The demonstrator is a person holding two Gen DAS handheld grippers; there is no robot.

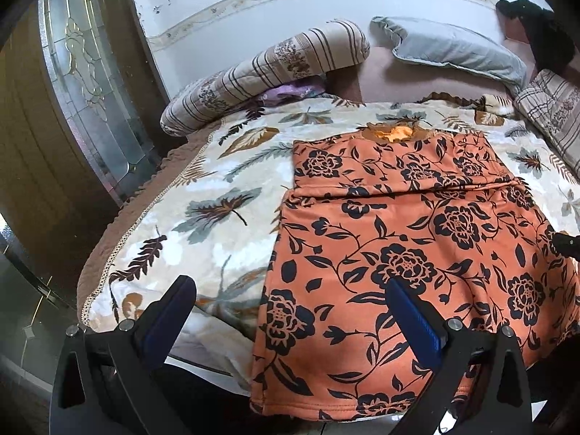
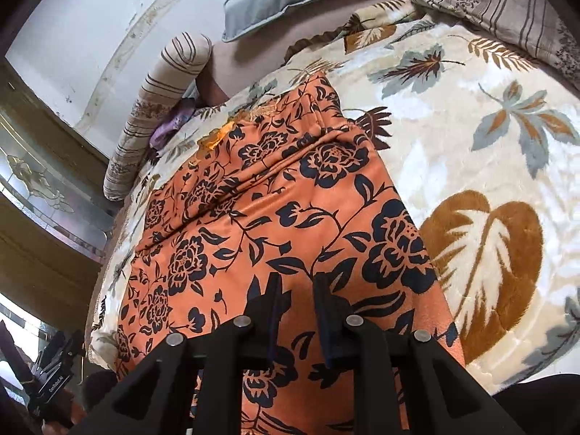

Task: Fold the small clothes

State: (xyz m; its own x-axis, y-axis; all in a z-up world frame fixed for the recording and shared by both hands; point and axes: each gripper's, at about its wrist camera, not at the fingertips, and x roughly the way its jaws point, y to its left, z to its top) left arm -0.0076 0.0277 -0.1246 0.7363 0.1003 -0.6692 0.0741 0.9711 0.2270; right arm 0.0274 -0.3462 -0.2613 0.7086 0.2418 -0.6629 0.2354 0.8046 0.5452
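The orange floral garment (image 1: pixel 417 239) lies flat on the leaf-print blanket (image 1: pixel 203 195) covering the bed, its near hem at the bed's front edge, both sides already turned in, a crease crossing its upper part. The left gripper (image 1: pixel 290 304) hovers over the near left edge with jaws wide apart and nothing between them. The right gripper (image 2: pixel 295 290) hangs above the near hem, jaws nearly together with a narrow gap, gripping no cloth. To fold well, I judge both should pinch the 2 near corners evenly, lifting together toward the neckline. Striped bolsters (image 1: pixel 261 72) and a grey pillow (image 1: pixel 453 47) lie beyond.
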